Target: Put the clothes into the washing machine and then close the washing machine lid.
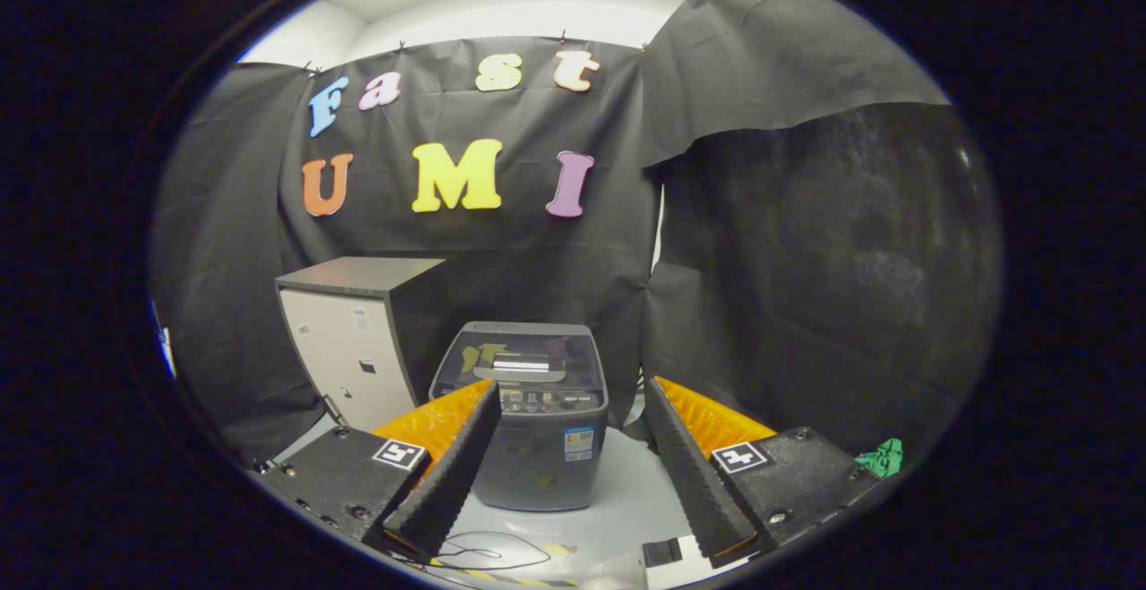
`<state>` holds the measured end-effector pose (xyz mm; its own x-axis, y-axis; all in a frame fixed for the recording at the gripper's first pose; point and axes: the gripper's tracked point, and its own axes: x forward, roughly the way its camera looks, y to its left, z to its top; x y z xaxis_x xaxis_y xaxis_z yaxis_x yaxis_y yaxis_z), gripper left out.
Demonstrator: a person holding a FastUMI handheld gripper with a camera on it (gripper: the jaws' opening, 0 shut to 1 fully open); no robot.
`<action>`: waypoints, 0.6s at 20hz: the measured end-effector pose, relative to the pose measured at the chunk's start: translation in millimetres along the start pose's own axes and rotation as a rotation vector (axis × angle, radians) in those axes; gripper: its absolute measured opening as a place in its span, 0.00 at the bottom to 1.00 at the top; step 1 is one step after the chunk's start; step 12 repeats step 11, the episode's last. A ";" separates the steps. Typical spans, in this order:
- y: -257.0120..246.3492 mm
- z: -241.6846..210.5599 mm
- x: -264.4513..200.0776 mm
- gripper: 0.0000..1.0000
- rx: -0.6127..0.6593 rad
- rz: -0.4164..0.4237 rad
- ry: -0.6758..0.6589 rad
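Your gripper [573, 411] jaws stand apart, empty — the green cloth [882, 459] looks soft and light; pinch a bunched fold before the washing machine [528, 411].

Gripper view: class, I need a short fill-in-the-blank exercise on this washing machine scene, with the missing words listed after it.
1. The lid of the washing machine is ____.
2. The gripper is open and holds ____.
3. The crumpled cloth lying beyond the right-hand finger is ____ in colour.
4. Beside the washing machine stands a pale ____.

Missing words: closed; nothing; green; cabinet
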<state>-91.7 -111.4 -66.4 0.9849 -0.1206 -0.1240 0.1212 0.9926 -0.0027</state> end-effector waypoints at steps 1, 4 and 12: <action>0.0 0.0 1.1 1.00 -0.007 0.003 0.002; 7.5 0.8 -7.3 1.00 -0.005 0.017 0.006; 18.6 5.5 -3.5 1.00 -0.021 0.043 0.002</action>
